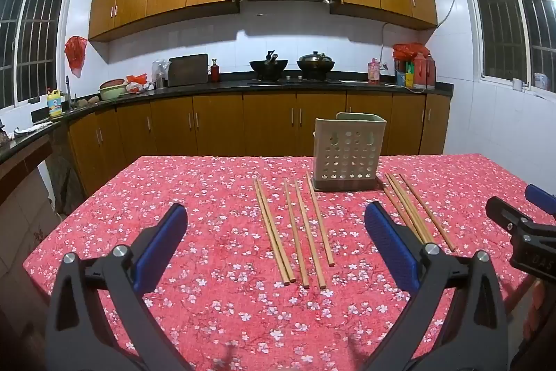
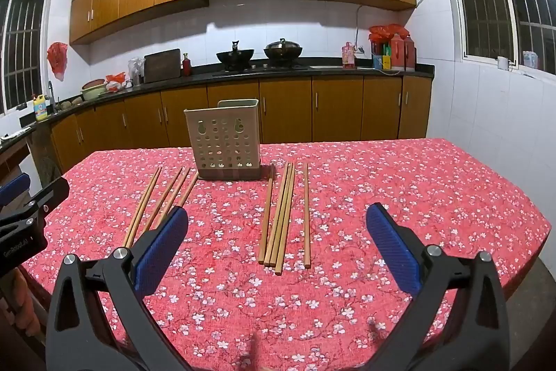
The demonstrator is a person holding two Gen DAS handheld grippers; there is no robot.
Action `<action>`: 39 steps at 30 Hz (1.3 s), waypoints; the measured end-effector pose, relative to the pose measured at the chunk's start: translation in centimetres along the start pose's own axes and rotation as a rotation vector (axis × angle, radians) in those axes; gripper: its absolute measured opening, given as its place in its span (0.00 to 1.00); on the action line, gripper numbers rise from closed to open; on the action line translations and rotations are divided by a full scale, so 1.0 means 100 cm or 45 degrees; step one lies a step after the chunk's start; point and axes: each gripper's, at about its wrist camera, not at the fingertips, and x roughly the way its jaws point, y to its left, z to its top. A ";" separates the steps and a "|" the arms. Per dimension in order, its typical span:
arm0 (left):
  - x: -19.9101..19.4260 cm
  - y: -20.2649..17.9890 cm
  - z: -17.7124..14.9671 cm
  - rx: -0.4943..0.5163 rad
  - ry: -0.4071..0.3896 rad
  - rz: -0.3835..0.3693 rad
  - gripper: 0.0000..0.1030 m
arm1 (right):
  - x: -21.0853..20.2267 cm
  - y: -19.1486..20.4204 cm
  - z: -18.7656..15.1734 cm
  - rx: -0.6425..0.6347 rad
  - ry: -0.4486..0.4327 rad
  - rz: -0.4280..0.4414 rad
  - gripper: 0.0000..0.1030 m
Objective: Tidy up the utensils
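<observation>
Chopsticks [image 1: 295, 232] lie in two loose groups on the red floral table [image 1: 208, 301], near a perforated holder [image 1: 347, 155] that looks empty. Left gripper [image 1: 274, 242] and right gripper [image 2: 278, 246] hover, jaws apart, holding nothing. Nothing sorted yet.

Black grippers, blue ribbed fingers [image 1: 163, 246], silver screws

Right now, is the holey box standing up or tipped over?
Standing up. The perforated utensil holder sits flat on its base on the flowered tablecloth, opening at the top. The chopsticks lie outside it.
</observation>
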 end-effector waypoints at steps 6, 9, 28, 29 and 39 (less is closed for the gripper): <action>0.000 0.001 0.001 -0.003 0.001 0.002 0.96 | 0.000 0.000 0.000 0.000 0.000 0.000 0.98; 0.000 0.002 0.001 -0.007 0.001 0.005 0.96 | 0.000 0.000 0.000 0.000 0.000 0.000 0.98; 0.000 0.000 0.000 0.003 0.002 0.000 0.96 | -0.001 0.000 0.001 0.001 0.000 0.001 0.98; 0.000 0.000 0.000 0.003 0.002 0.001 0.96 | -0.001 0.000 0.001 0.001 0.000 0.001 0.98; 0.000 0.000 0.000 0.003 0.003 0.001 0.96 | -0.001 -0.001 0.000 0.002 0.000 0.001 0.98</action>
